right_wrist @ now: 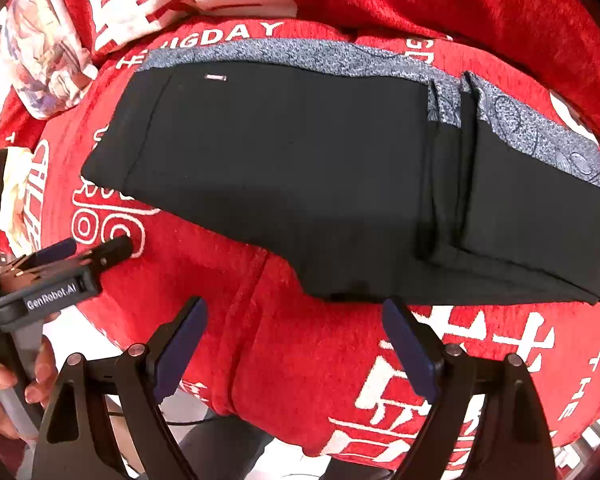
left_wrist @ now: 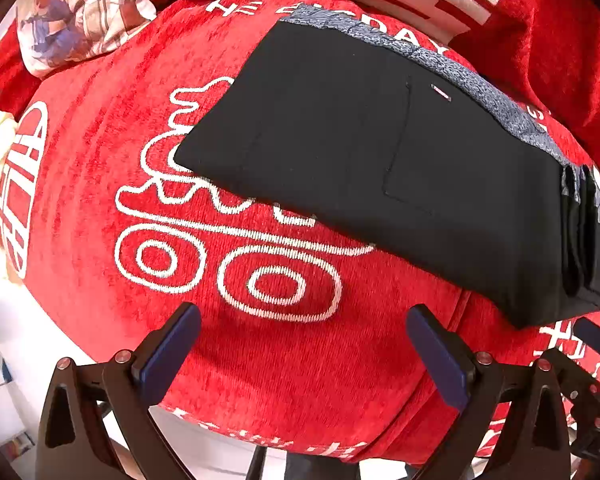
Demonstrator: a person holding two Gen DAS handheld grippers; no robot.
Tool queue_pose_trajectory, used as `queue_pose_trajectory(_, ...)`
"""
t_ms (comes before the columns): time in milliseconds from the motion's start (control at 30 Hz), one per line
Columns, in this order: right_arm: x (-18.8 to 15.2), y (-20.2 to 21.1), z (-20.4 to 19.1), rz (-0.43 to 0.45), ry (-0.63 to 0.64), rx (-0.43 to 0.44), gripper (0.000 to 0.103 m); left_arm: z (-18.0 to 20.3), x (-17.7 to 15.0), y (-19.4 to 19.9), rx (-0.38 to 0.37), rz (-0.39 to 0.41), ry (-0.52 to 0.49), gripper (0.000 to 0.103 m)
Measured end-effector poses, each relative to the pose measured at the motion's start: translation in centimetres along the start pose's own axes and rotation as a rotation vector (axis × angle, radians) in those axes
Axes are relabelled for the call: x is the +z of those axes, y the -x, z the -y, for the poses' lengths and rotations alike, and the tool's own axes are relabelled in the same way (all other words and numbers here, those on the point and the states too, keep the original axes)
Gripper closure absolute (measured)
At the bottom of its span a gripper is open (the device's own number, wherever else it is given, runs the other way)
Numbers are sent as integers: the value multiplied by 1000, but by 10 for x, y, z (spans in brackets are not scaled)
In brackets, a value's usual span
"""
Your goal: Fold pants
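A: Your left gripper (left_wrist: 302, 344) is spread wide, its blue pads (left_wrist: 168, 356) well apart with nothing between them; it hangs over the red blanket (left_wrist: 100, 208), above the white ringed print (left_wrist: 228, 264).

B: And the pants?

A: The black pants (left_wrist: 360, 168) lie folded into a thick bundle on that blanket, ahead of you and to your right; a blue-grey patterned waistband (left_wrist: 496, 104) runs along their far edge, and you can see stacked layers at the bundle's right end.

B: What of your other hand?

A: Your right gripper (right_wrist: 294, 336) is also opened wide and holds nothing; its right pad (right_wrist: 410, 352) sits just beside the near edge of the pants (right_wrist: 300, 168), though I cannot tell whether it touches; the waistband (right_wrist: 300, 56) shows along the far side here too.

B: Anything else?

A: In the right wrist view your left gripper (right_wrist: 84, 256) shows at the left edge, with your hand (right_wrist: 4, 384) around its handle; a printed cushion (left_wrist: 80, 12) rests at the blanket's far left corner.
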State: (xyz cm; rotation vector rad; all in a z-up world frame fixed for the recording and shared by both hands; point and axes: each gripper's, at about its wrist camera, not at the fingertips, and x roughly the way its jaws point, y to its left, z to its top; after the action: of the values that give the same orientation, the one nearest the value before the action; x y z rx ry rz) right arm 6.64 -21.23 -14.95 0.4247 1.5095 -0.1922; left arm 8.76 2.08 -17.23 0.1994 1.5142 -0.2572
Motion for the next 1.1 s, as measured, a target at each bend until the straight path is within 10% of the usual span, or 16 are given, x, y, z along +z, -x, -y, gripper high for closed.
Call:
queue_pose_trajectory(533,-1,-11,12,-56,-75,43,12,-10,8,-3,-49,-2,19,0)
queue_pose_trajectory(900,-1,-12,19,-60,-85,132,12,-60,36,-16,-530,76,245,0)
queue_pose_trajectory(1100,-3,-21,19,-76,-71,138,12,-52,45,-27,-626,99,292,0)
